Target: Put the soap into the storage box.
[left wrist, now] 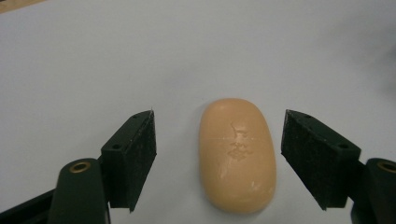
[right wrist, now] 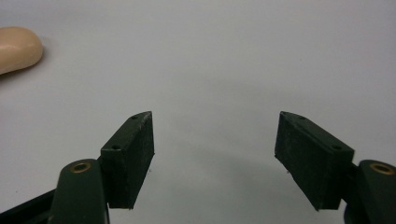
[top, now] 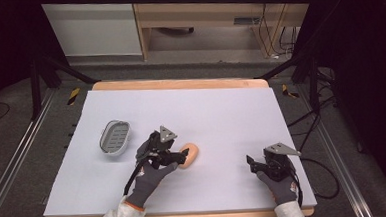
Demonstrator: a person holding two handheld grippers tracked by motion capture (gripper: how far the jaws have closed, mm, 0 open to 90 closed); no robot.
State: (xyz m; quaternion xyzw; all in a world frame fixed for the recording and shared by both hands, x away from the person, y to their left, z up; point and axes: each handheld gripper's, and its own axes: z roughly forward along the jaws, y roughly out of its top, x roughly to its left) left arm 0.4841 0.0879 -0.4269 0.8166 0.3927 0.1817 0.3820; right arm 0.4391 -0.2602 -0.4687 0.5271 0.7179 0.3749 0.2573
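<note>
An oval peach-coloured soap bar (top: 189, 154) lies flat on the white table near its middle. My left gripper (top: 176, 158) is at its near-left end and stands open. In the left gripper view the soap bar (left wrist: 237, 155) lies between the two black jaws of the left gripper (left wrist: 219, 161), with a gap on each side and neither pad touching it. My right gripper (top: 252, 164) rests near the front right of the table, open, with nothing between its jaws (right wrist: 215, 158). The soap bar (right wrist: 17, 49) shows at the far left of that view.
A grey slotted soap dish (top: 115, 137) sits on the table left of the left gripper. The white table top (top: 206, 113) ends in a wooden front edge close to both gloved hands. Dark floor, rails and cables surround the table.
</note>
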